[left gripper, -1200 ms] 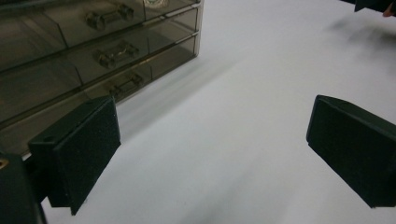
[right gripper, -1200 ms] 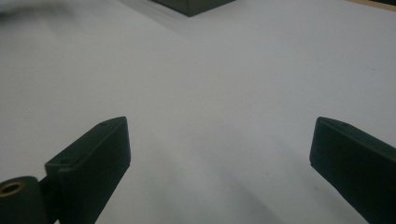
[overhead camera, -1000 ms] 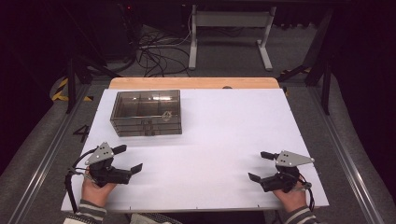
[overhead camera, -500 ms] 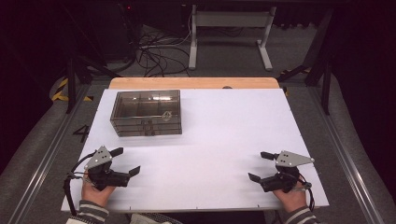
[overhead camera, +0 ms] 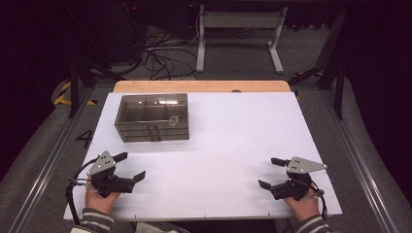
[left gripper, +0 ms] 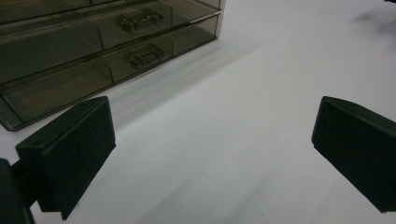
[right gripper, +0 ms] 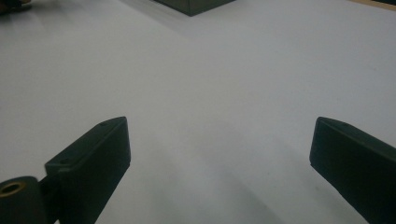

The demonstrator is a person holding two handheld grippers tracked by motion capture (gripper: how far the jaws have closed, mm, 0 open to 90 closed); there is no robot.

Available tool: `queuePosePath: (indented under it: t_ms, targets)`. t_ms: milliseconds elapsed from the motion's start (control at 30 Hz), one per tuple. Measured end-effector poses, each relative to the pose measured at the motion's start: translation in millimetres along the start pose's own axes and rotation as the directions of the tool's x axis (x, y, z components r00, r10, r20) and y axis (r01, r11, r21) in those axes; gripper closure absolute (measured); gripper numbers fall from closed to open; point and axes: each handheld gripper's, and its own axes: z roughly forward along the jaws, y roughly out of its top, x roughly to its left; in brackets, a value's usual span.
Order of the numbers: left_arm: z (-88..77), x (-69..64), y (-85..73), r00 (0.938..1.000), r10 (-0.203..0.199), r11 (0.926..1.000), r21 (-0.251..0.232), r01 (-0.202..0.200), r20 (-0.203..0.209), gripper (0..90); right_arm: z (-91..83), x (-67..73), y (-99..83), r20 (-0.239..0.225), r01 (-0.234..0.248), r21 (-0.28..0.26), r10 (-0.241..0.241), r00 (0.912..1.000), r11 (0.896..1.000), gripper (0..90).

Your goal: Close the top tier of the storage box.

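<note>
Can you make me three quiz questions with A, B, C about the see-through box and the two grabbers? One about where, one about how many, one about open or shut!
1. Where is the drawer box?
A. far left part of the table
B. near right corner
C. on the floor

2. How many drawer handles show in the left gripper view?
A. none
B. two
C. five

3. How is the left gripper?
A. shut on the box
B. open
C. shut on nothing

Answers: 1 A, it sits ahead of the left hand. 2 B, one handle above the other. 3 B, its jaws stand wide apart, holding nothing.
</note>
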Motion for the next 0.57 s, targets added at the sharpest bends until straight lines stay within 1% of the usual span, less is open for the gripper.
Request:
queuePosePath:
  t_ms: [200, 400, 567]
  targets:
    - [0.9, -0.3, -0.3, 1.0, 0.005, 1.0, 0.005, -0.005, -0.003, 0.3, -0.1, 0.0, 0.0, 0.0, 0.001, 0.0, -0.001, 1.0, 1.0, 5.9]
    - [0.4, -1.8, -0.2, 0.9999, 0.01, 0.9999, 0.009, -0.01, 0.007, 0.2, -0.3, 0.0, 0.0, 0.0, 0.0, -0.001, 0.0, 1.0, 1.0, 5.9]
    - [-0.3, -1.4, 0.3, 0.9999, 0.005, 0.9999, 0.01, -0.005, 0.015, 0.3, -0.4, 0.0, 0.1, -0.001, -0.001, -0.002, 0.001, 1.0, 1.0, 5.9]
